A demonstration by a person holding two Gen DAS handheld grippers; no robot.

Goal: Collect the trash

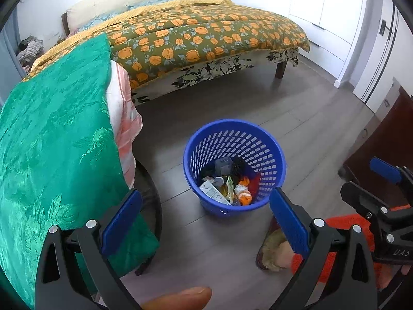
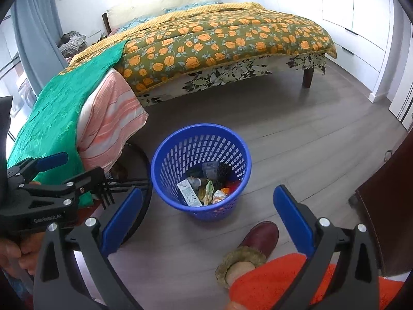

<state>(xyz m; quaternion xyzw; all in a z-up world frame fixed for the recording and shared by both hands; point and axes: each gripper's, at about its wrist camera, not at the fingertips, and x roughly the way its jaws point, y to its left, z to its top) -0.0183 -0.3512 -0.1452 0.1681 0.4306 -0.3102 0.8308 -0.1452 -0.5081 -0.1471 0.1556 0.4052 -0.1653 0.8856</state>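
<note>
A blue perforated waste basket (image 1: 268, 152) stands on the grey floor, also in the right wrist view (image 2: 180, 144). Inside lies trash (image 1: 227, 188): a white carton (image 2: 189, 193), wrappers and orange and red bits. My left gripper (image 1: 206, 222) is open and empty, held above the floor just in front of the basket. My right gripper (image 2: 207, 221) is open and empty, also just in front of the basket. The right gripper shows at the right edge of the left wrist view (image 1: 371, 180), and the left gripper at the left of the right wrist view (image 2: 74, 168).
A bed with an orange-flowered quilt (image 1: 206, 38) stands behind the basket. A chair draped in green cloth (image 1: 51, 142) and a striped pink towel (image 2: 111, 126) stands at the left. A dark cabinet (image 2: 387, 206) is at the right. My slippered foot (image 2: 258, 240) is near the basket.
</note>
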